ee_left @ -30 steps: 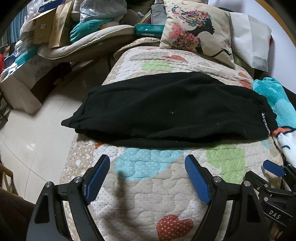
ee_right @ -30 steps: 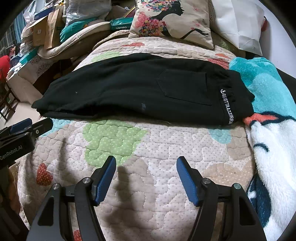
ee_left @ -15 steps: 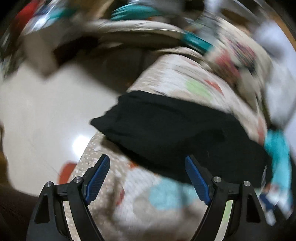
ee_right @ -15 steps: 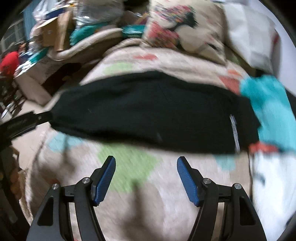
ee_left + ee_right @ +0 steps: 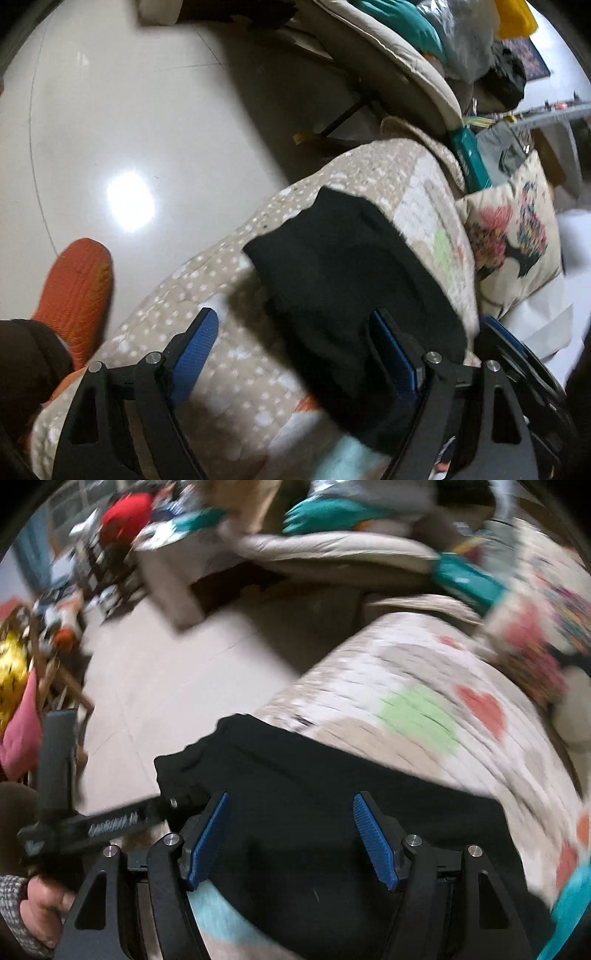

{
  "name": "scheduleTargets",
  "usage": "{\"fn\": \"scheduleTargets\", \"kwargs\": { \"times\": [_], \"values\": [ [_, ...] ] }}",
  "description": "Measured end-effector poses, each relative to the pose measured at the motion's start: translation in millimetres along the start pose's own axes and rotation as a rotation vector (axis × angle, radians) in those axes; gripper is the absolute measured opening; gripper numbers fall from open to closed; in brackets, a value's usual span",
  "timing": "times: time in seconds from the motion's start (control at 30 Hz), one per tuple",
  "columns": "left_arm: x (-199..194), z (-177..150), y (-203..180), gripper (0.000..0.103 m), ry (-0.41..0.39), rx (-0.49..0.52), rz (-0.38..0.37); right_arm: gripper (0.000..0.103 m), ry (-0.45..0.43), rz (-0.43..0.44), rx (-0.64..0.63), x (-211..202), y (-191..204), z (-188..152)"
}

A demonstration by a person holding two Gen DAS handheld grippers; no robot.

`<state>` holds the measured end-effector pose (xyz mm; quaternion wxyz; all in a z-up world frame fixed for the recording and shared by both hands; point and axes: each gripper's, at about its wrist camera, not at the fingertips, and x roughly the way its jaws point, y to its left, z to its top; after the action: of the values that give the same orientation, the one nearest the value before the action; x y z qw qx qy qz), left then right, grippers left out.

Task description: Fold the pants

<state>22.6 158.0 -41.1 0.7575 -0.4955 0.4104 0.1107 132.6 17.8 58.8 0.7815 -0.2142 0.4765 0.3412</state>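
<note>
One pair of black pants (image 5: pixel 354 295) is seen laid on the quilted bed (image 5: pixel 229 362), its long axis running along the bed, the leg ends at the edge by the floor. Two hand-held grippers are counted: the left hand-held gripper (image 5: pixel 295 354) and the right hand-held gripper (image 5: pixel 291 834), both spread wide and holding nothing. The leg ends lie just ahead of both, the right one directly above the cloth.

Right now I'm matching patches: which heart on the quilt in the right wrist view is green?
The green heart sits left of the red heart on the quilt, just beyond the black pants; the others are red or orange.
</note>
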Motion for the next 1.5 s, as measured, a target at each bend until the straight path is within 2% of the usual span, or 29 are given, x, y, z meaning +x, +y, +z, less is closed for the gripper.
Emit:
{"fn": "scheduleTargets", "kwargs": {
  "times": [0.1, 0.17, 0.3, 0.33, 0.43, 0.47, 0.53, 0.57, 0.6, 0.63, 0.67, 0.7, 0.73, 0.97, 1.1, 1.3, 1.43, 1.5],
  "values": [
    [5.6, 5.5, 0.7, 0.081, -0.004, -0.042, -0.003, 0.073, 0.059, 0.02, -0.056, 31.5, 9.6, 25.0],
    [8.8, 9.3, 8.9, 0.081, -0.009, -0.101, -0.022, 0.073, 0.075, 0.062, -0.047, 45.4, 5.7, 39.1],
    [9.1, 11.2, 2.8, 0.08, -0.004, -0.062, 0.011, 0.073, 0.129, 0.085, -0.05, 75.0, 2.3, 59.4],
    [9.3, 10.0, 1.9, 0.078, -0.004, -0.049, 0.025, 0.073, 0.16, 0.116, -0.061, 83.7, 6.2, 61.5],
    [11.2, 10.9, 1.3, 0.063, -0.003, -0.034, 0.047, 0.073, 0.245, 0.178, -0.092, 104.9, 17.4, 62.3],
    [11.1, 12.2, 3.0, 0.052, 0.001, -0.038, 0.04, 0.073, 0.272, 0.192, -0.108, 111.8, 21.9, 61.6],
    [10.0, 14.5, 5.8, 0.045, 0.013, -0.049, 0.025, 0.071, 0.295, 0.201, -0.135, 118.3, 30.1, 61.4],
    [9.8, 15.1, 6.0, 0.04, 0.016, -0.049, 0.02, 0.051, 0.301, 0.214, -0.145, 119.5, 34.3, 61.7],
    [9.4, 15.8, 5.3, 0.03, 0.023, -0.045, 0.011, 0.03, 0.313, 0.236, -0.147, 121.2, 37.3, 62.2],
    [8.8, 16.2, 4.3, 0.029, 0.025, -0.041, 0.007, 0.028, 0.315, 0.229, -0.156, 120.4, 40.2, 61.1],
    [7.8, 16.6, 2.2, 0.026, 0.024, -0.034, 0.011, 0.022, 0.308, 0.218, -0.17, 118.3, 42.0, 59.9],
    [7.0, 17.0, 0.5, 0.017, 0.024, -0.03, 0.0, 0.017, 0.301, 0.212, -0.17, 115.9, 41.9, 59.2],
    [7.0, 17.4, -1.8, 0.015, 0.031, -0.028, -0.017, 0.015, 0.292, 0.215, -0.157, 113.0, 39.6, 59.3],
    [-7.9, 15.0, -22.1, 0.012, 0.011, 0.019, -0.07, 0.013, 0.18, 0.212, -0.099, 75.9, 27.2, 59.5],
    [-15.8, 6.3, -44.9, 0.012, 0.013, 0.07, -0.131, 0.013, 0.109, 0.216, -0.05, 48.1, 11.8, 56.6],
    [-8.4, -18.3, -79.7, 0.012, 0.079, 0.155, -0.234, 0.013, 0.023, 0.201, 0.062, 6.1, -28.4, 32.9],
    [7.9, -39.8, -103.0, 0.011, 0.161, 0.219, -0.295, 0.013, -0.017, 0.183, 0.168, -15.0, -66.7, 1.2],
    [16.8, -56.8, -117.1, 0.011, 0.199, 0.289, -0.308, 0.013, -0.029, 0.178, 0.223, -22.1, -89.5, -18.7]
  ]
}}
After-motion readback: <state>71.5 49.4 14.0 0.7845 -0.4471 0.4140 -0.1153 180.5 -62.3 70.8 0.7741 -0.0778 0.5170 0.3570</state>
